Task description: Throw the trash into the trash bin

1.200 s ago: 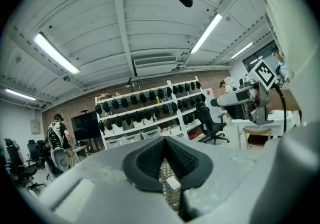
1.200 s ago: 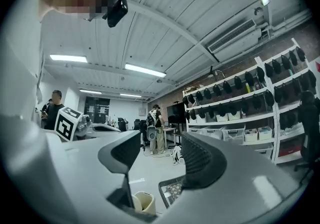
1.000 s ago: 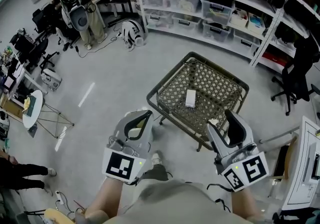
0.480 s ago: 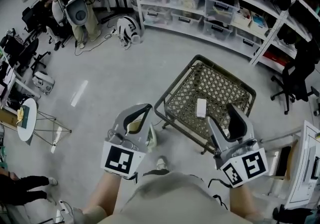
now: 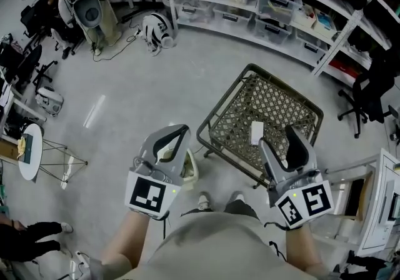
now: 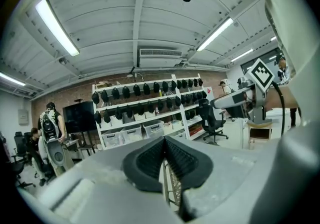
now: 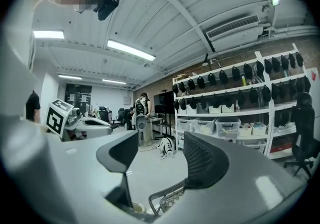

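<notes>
On lattice table [image 5: 262, 100], white scrap [image 5: 256, 132], maybe paper

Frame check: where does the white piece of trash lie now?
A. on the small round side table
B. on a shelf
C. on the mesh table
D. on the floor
C: in the head view the white piece lies flat on the lattice top of the mesh table, toward its near side.

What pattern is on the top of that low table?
The low table has a dark diamond lattice top, clearest in the head view.
</notes>
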{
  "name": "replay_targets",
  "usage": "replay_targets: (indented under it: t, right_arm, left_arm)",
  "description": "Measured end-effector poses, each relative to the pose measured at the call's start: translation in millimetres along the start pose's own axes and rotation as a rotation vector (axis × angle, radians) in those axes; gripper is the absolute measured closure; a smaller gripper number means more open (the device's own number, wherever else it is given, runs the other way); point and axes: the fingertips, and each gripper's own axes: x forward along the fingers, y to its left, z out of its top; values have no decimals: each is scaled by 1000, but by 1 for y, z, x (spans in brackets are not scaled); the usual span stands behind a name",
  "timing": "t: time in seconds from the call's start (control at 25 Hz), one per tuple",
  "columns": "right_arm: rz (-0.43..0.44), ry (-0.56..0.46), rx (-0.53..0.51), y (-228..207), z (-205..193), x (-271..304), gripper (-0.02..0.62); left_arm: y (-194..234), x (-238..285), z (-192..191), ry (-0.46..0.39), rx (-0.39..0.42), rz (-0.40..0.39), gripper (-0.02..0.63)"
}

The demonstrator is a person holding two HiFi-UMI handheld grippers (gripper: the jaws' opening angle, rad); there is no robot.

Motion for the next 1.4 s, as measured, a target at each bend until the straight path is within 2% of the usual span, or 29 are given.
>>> replay_targets:
  t: [0.2,0.28,0.48,0.68,1.04,1.24,1.4]
  right_arm:
    - [29,45,0,-1,-17,9,308]
    - [21,54,3,-13,-21,8,308]
    - [-27,93,22,-60,-37,9,308]
    - [-94,148,46,-116,-67,6,308]
    - [-207,317,126,-204,-164,-12,310]
    - [-264,463,149,-239,-241,-41,311]
    - [-281,573,175,-262,-302,-59,316]
  left_arm:
    - [2,12,-6,16,-6,8,604]
    - [2,20,-8,23,22,7,604]
    - [-5,49,-12,48,72,-23,604]
    - [-28,93,-23,80,65,-73,604]
    - [-110,169,-66,179,50,-261,604]
    - [-163,202,-110,266,28,-365,604]
    - [-192,228,-139,325,6,-406,604]
